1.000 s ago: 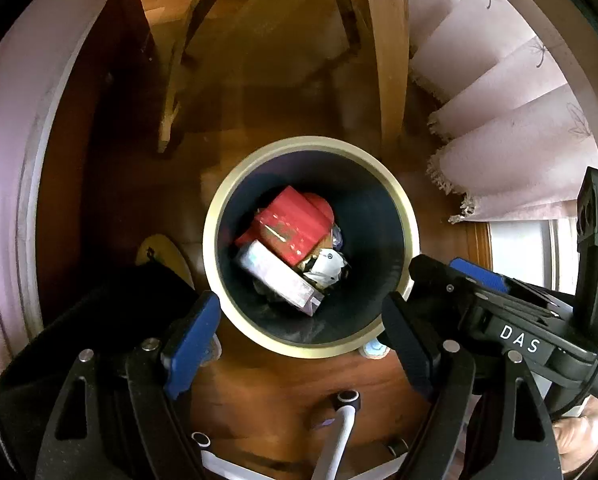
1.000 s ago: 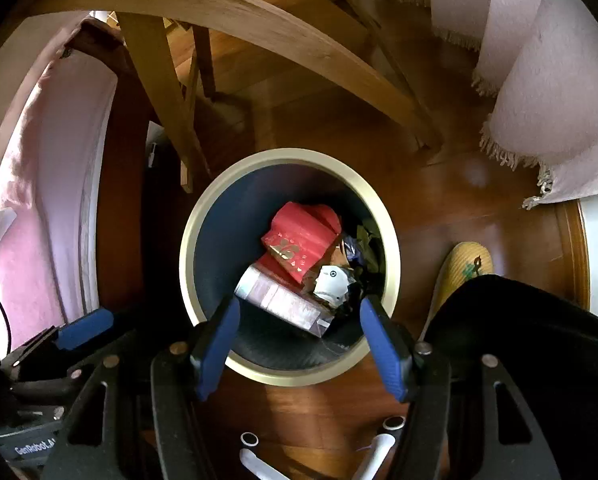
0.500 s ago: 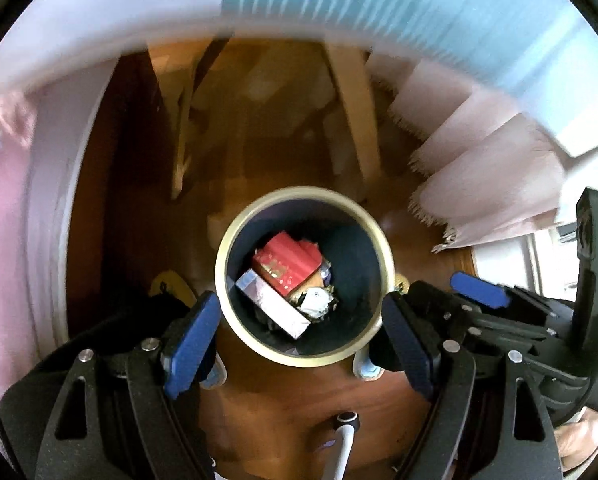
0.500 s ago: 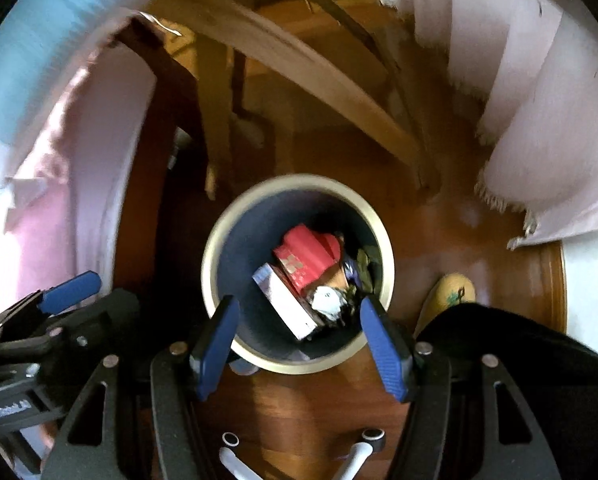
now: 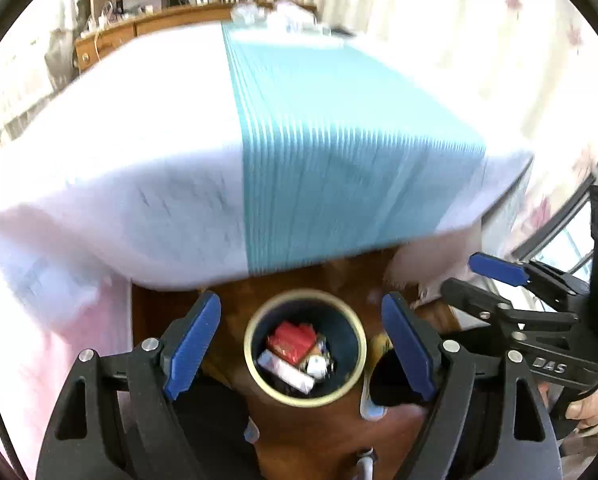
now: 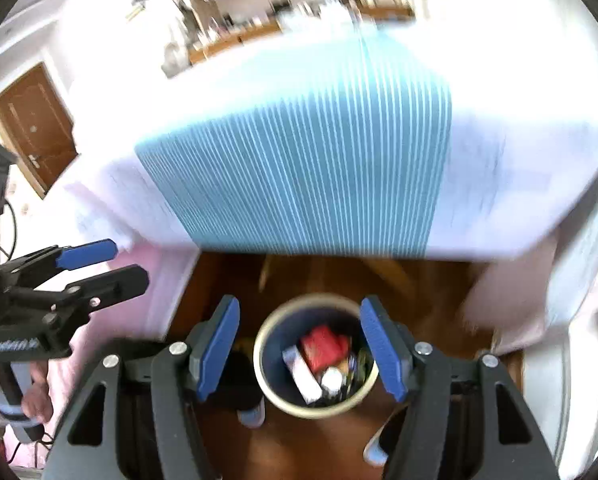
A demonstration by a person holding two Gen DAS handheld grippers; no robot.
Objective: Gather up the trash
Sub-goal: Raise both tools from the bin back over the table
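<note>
Showing "DAS" on right gripper (image 5: 495, 270)

**One readable mark: "DAS"**

In the left wrist view, white letters "DAS" stand on the black body of the right gripper (image 5: 495, 276), low at the right edge. In the right wrist view, the left gripper (image 6: 99, 264) carries a white line of print on its side, too blurred to read. Nothing else is legible.

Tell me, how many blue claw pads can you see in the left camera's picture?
3. Two on the left claw, either side of the trash bin; one on the right claw's upper finger. Its other pad is hidden.
</note>
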